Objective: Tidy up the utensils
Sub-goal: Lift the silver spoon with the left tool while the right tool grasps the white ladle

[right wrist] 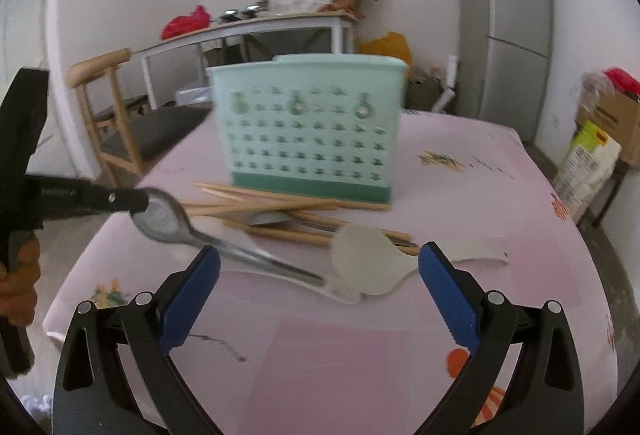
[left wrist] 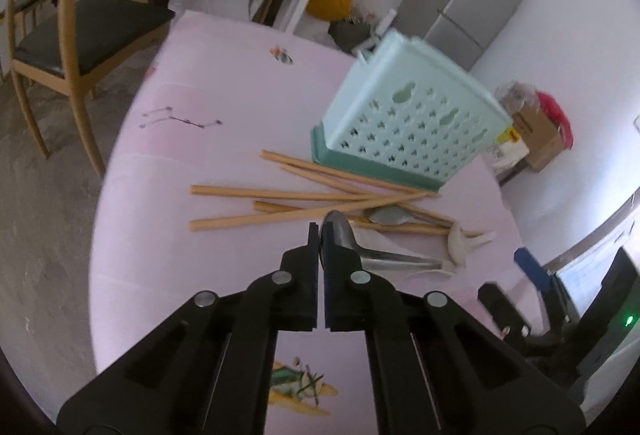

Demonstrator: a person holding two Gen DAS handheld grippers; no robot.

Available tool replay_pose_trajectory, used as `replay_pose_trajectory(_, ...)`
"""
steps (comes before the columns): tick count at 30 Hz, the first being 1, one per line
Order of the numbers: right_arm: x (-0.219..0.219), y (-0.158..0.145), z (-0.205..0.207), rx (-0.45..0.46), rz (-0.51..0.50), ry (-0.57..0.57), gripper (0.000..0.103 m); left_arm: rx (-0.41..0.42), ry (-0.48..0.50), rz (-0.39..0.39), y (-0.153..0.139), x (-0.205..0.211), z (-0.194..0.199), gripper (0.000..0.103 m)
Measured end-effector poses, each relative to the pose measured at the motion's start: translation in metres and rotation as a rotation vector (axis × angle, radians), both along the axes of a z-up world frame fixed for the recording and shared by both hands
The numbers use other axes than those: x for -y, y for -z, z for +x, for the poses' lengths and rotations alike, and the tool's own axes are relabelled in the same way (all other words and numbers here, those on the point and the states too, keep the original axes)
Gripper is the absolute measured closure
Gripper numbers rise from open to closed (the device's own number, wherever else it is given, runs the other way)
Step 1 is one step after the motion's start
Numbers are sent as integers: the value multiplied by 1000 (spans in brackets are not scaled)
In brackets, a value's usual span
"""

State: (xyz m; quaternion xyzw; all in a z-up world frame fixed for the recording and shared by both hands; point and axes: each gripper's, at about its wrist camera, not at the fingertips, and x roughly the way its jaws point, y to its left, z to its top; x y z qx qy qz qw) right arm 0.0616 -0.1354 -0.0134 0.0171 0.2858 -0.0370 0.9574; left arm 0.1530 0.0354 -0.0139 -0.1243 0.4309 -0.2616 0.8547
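My left gripper (left wrist: 320, 233) is shut on the bowl rim of a metal spoon (left wrist: 344, 235). In the right wrist view the left gripper (right wrist: 134, 200) pinches the metal spoon (right wrist: 160, 221), and the handle slopes down onto a flat white spoon (right wrist: 340, 293). Several wooden chopsticks (left wrist: 280, 195) lie crossed in front of a mint green perforated utensil holder (left wrist: 408, 115), which stands upright on the pink table (left wrist: 192, 87). A second metal spoon (left wrist: 388, 215) lies among them. My right gripper (right wrist: 320, 269) is open and hovers before a white ladle-shaped spoon (right wrist: 364, 259), touching nothing.
A wooden chair (left wrist: 80, 35) stands at the table's far left corner. Beyond are a white side table (right wrist: 248, 31) with clutter, a grey fridge (right wrist: 508, 27) and cardboard boxes (right wrist: 612, 115). A person's hand (right wrist: 16, 275) holds the left gripper's handle.
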Motion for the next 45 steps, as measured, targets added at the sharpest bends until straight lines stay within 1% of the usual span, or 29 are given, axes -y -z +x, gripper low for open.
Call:
replay_pose_trajectory(3,-24,0,2,-11,-34,-80,10,28,-50,-42,-12,-23,-4,102)
replay_pose_trajectory(4,-36,3,6,-25,-53,-113,13,40,-72,-58,-15,-33,-5,102)
replay_pose_trajectory(5,-45,4,10,-37,-69,-137,17,49,-93,-77,-18,-43,-6,102)
replay_pose_trajectory(9,-78,17,27,-86,-152,-202,29,60,-155,-161,-26,-78,-7,102)
replay_pose_trajectory(11,-91,25,38,-127,-205,-220,38,63,-177,-187,-27,-91,-8,102)
replay_pose_trajectory(12,-97,29,42,-143,-234,-225,40,66,-186,-195,-26,-97,-7,102)
replay_pose_trajectory(14,-104,35,47,-164,-278,-231,48,70,-202,-204,-25,-108,-6,102)
replay_pose_trajectory(17,-118,45,56,-193,-358,-220,54,61,-217,-213,-22,-120,-3,102)
replay_pose_trajectory(21,-133,49,61,-187,-443,-195,61,44,-229,-228,-15,-135,1,102)
replay_pose_trajectory(24,-137,52,64,-208,-481,-173,73,46,-227,-238,-14,-142,5,102)
replay_pose_trajectory(25,-137,52,65,-219,-484,-164,80,52,-226,-239,-14,-145,4,102)
replay_pose_trajectory(26,-137,53,66,-236,-479,-156,88,58,-224,-243,-16,-147,5,102)
replay_pose_trajectory(27,-136,53,67,-247,-474,-150,93,62,-223,-246,-17,-148,4,102)
replay_pose_trajectory(30,-136,48,65,-251,-468,-132,94,85,-220,-256,-24,-155,6,102)
replay_pose_trajectory(31,-138,45,71,-249,-468,-130,95,93,-218,-261,-27,-157,6,102)
replay_pose_trajectory(34,-140,32,68,-246,-437,-135,97,128,-203,-276,-40,-161,7,102)
replay_pose_trajectory(38,-130,6,64,-259,-290,-153,97,199,-164,-300,-65,-162,11,102)
replay_pose_trajectory(41,-119,-16,57,-241,-185,-148,98,261,-129,-325,-89,-155,18,102)
replay_pose_trajectory(43,-108,-33,51,-216,-116,-137,99,312,-100,-320,-107,-144,23,102)
replay_pose_trajectory(45,-99,-48,47,-186,-55,-135,100,347,-69,-291,-122,-131,31,102)
